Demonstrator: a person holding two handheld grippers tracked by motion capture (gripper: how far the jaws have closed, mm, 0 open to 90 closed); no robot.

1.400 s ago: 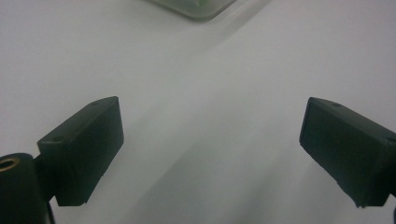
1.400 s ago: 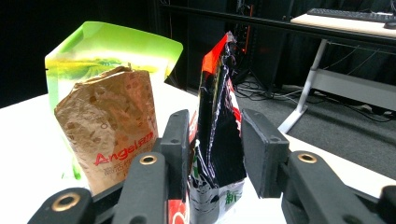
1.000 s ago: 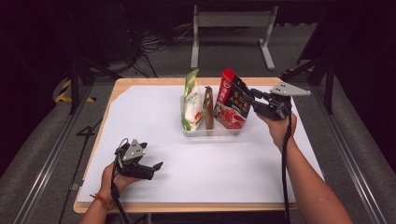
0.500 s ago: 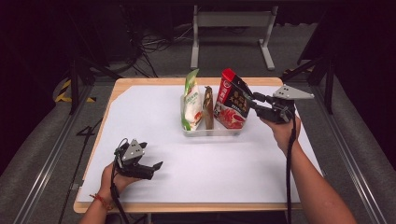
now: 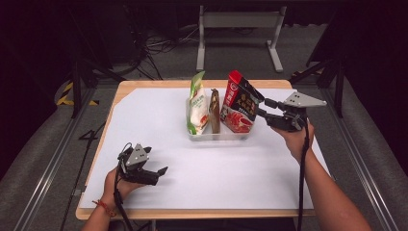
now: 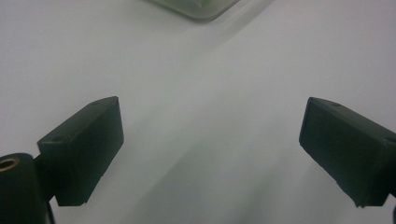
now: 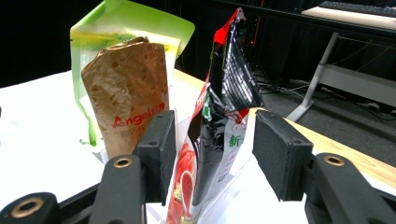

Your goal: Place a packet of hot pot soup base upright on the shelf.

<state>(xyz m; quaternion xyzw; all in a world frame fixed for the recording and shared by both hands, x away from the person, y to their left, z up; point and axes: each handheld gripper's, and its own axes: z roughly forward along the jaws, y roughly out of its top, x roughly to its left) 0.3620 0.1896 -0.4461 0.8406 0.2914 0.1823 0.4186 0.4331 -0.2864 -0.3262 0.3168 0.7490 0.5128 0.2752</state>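
While straddling red-black pouch (image 7: 212, 140), right gripper (image 7: 210, 154) jaws part-open, one pad either side, not yet pinching. Glossy crinkled foil, leaning rightward in clear plastic tray (image 5: 219, 136) at table (image 5: 144, 86) centre; likely lined up for lift-out. Beside: brown paper sachet (image 7: 128, 102), green-white bag (image 7: 135, 28), upright. Left gripper (image 6: 210, 154) spread wide, empty, parked over white sheet (image 6: 210, 84).
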